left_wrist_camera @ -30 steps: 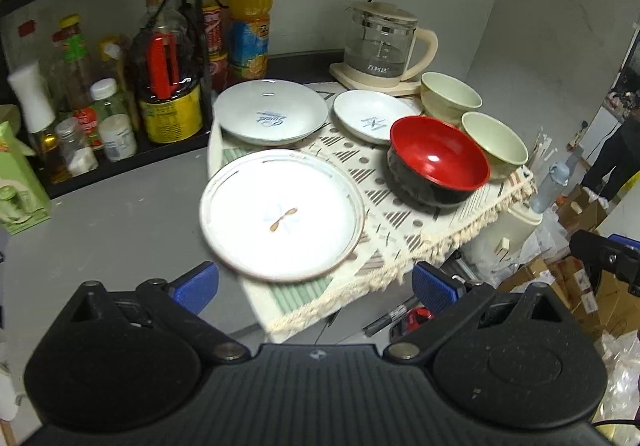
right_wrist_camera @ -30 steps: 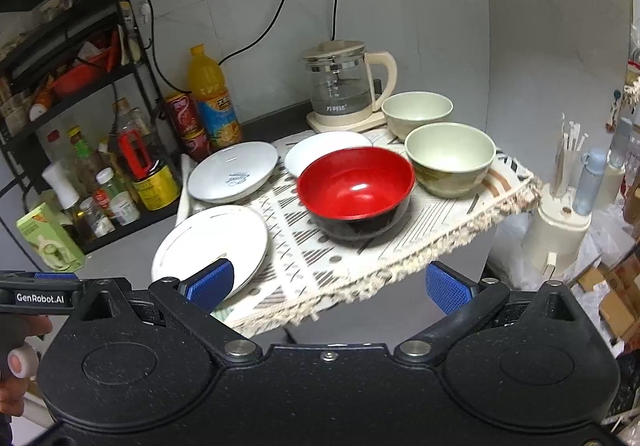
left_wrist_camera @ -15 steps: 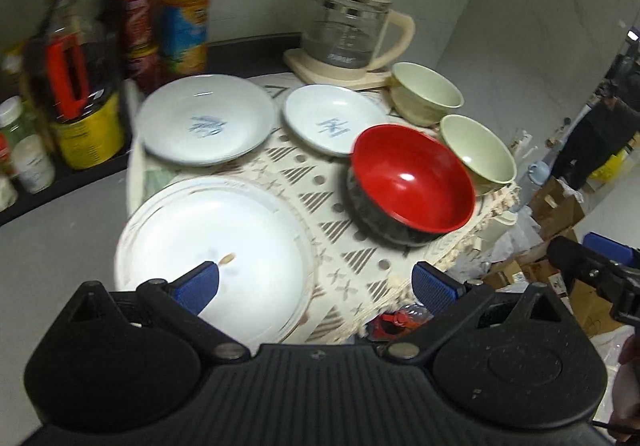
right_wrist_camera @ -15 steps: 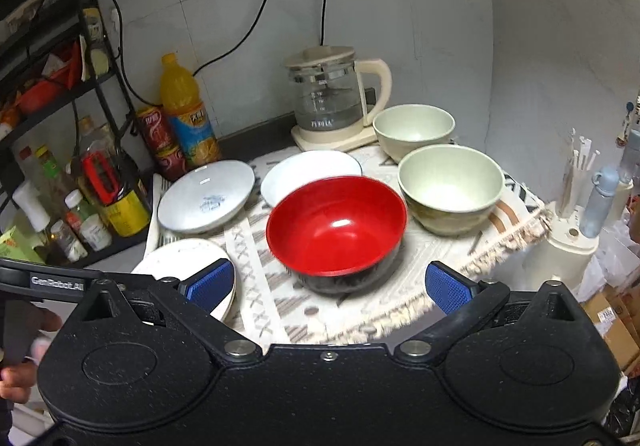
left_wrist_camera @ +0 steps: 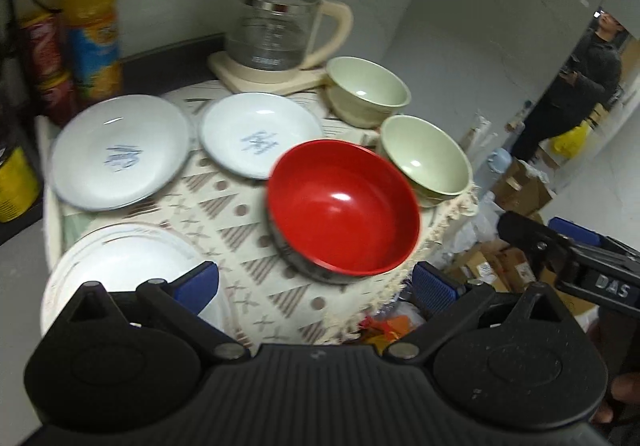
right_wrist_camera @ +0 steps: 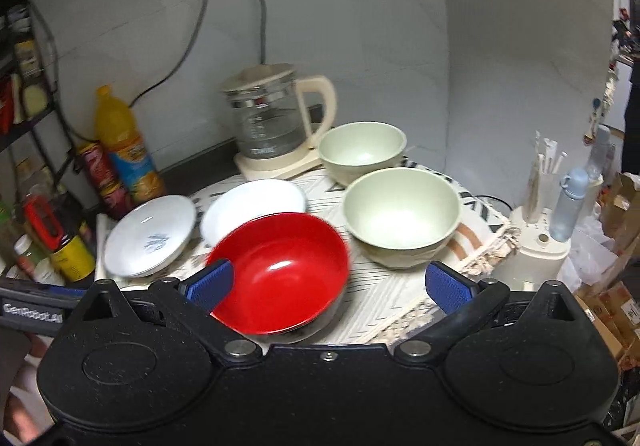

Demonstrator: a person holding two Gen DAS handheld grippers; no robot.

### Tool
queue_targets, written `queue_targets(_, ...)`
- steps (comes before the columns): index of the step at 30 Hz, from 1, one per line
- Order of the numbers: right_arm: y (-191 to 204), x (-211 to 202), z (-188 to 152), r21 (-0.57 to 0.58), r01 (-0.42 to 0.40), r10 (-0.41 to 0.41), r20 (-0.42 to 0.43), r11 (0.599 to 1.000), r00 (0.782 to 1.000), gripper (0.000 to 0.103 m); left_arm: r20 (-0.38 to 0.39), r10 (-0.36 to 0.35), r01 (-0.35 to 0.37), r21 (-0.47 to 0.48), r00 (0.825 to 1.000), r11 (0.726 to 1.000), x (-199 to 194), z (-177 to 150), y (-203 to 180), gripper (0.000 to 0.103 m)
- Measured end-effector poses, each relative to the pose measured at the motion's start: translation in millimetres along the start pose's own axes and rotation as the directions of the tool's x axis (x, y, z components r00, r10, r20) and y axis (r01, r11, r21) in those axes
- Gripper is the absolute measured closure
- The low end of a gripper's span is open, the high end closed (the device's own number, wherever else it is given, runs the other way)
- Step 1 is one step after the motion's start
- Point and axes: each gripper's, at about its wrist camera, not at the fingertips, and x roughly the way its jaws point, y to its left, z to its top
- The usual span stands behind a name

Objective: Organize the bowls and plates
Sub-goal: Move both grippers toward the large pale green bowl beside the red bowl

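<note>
A red bowl (left_wrist_camera: pixel 344 205) stands on the patterned cloth (left_wrist_camera: pixel 224 213), near its front edge. Two pale green bowls sit behind it to the right, the nearer one (left_wrist_camera: pixel 424 153) and the farther one (left_wrist_camera: pixel 368 87). Two white plates with blue marks (left_wrist_camera: pixel 120 153) (left_wrist_camera: pixel 258 133) lie at the back, and a larger white plate (left_wrist_camera: pixel 124 266) lies front left. My left gripper (left_wrist_camera: pixel 316 284) is open, just short of the red bowl. My right gripper (right_wrist_camera: pixel 328 284) is open too, with the red bowl (right_wrist_camera: pixel 280 270) and the nearer green bowl (right_wrist_camera: pixel 402 217) ahead of its fingers.
A glass kettle (left_wrist_camera: pixel 276 33) stands on its base at the back. An orange juice bottle (left_wrist_camera: pixel 94 17) and cans stand at the back left by a shelf of jars (right_wrist_camera: pixel 44 234). Cardboard boxes (left_wrist_camera: pixel 516 189) lie on the floor right. A person (left_wrist_camera: pixel 572 85) stands far right.
Both grippers have moved forward and to the right, toward the bowls. The big white plate has slid to the left edge of the left wrist view. Nothing has been grasped.
</note>
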Motion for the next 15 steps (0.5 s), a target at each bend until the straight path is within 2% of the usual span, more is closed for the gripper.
queue_targets(4, -18.5, 11.3, 7.2, 0.030, 0.017, -0.017, -0.004, 0.999, 1.000, 0.000, -0.012, -0.017, 0.017, 0.006, 1.000, 1.000, 16.1, 16.3, -9.9, 0.001)
queue_targets(7, -33.1, 23.2, 14.0, 0.041, 0.054, -0.054, -0.009, 0.998, 0.999, 0.000, 0.007, 0.007, -0.007, 0.005, 1.000, 1.000, 28.4, 30.2, -16.0, 0.001)
queue_targets(15, -74.6, 55.9, 35.7, 0.040, 0.054, -0.053, -0.034, 0.998, 0.998, 0.000, 0.006, 0.002, -0.002, 0.040, 1.000, 0.999, 68.7, 68.0, -49.1, 0.001)
